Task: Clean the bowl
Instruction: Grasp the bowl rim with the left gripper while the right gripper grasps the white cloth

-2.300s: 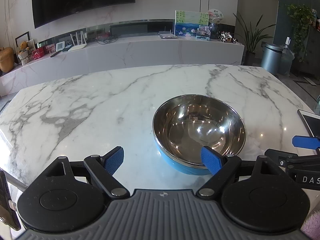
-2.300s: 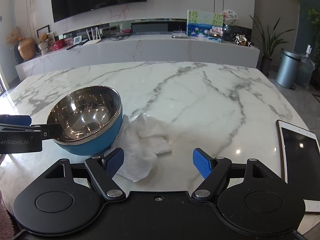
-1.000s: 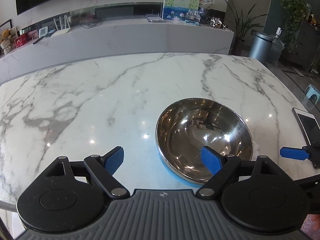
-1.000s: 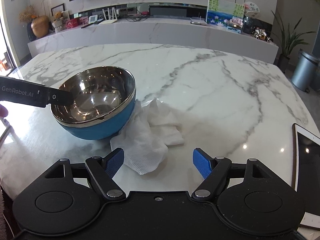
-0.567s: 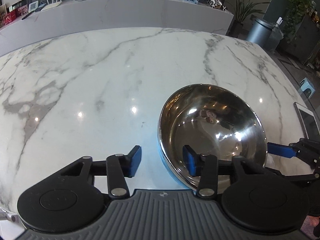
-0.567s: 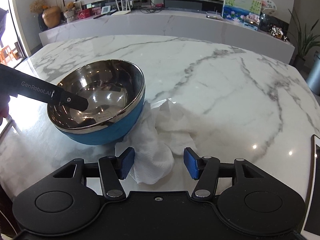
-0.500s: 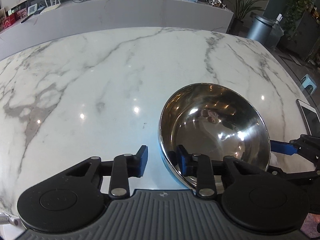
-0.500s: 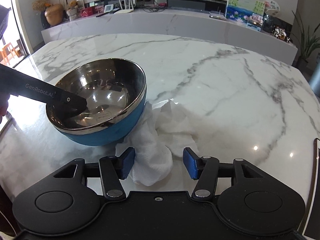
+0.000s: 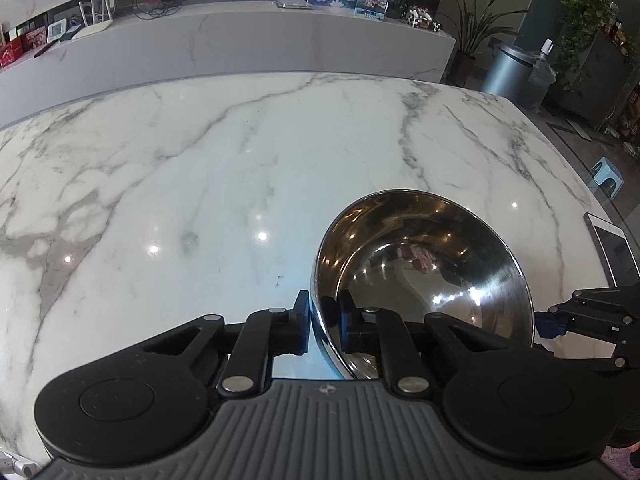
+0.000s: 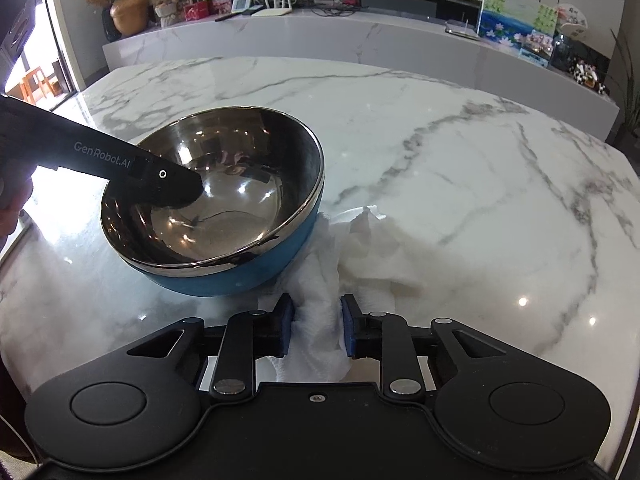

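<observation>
**Both grippers closed in on steel bowl at marble table**

The bowl, steel inside and blue outside, sat tipped on the marble table, its shiny hollow holding only reflections. The left gripper pinched the bowl's near rim, one finger inside the bowl and one outside. Just beside the bowl, and partly tucked under its blue wall, lay a crumpled white cloth; the right gripper had its fingers pressed in on a fold of it. A tablet lay at the table's right edge, cut off by the frame. The bowl's underside stayed hidden.
</observation>
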